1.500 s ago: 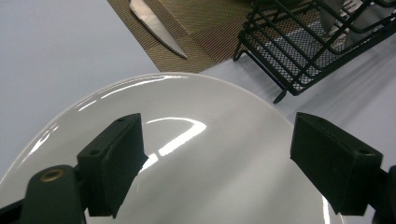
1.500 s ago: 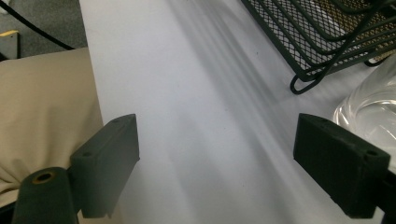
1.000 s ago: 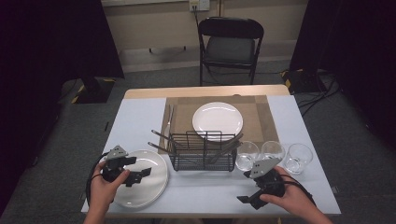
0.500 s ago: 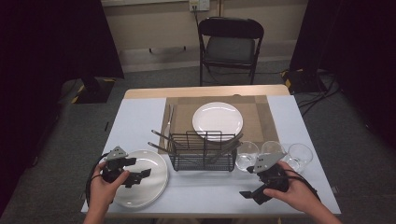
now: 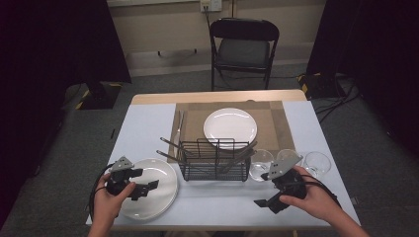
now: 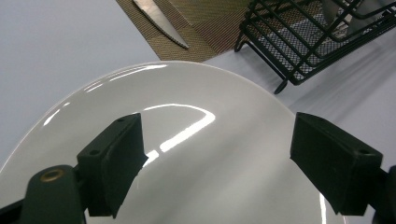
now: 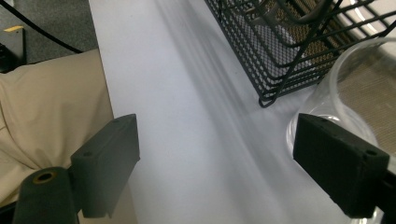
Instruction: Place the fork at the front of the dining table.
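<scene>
Left tool [image 5: 148,186]: I had its jaws spread wide over the near white plate [image 5: 158,185], pinching nothing; in the left gripper view [image 6: 215,158] the glossy plate [image 6: 196,154] sat between and under both jaws.
Plate edge: its far rim curved just short of the placemat [image 6: 201,37], where a knife [image 6: 161,21] lay; the wire rack [image 5: 215,160] stood just beside the plate's right side.
Right tool [image 5: 264,202]: I held it spread as well, empty, low over bare surface [image 7: 187,140] near the front edge.
Right margin: the nearest glass [image 7: 355,93] stood just beside one jaw, with the rack's corner [image 7: 266,100] close.
Open room: bare surface [image 5: 222,200] ran between the two tools.
</scene>
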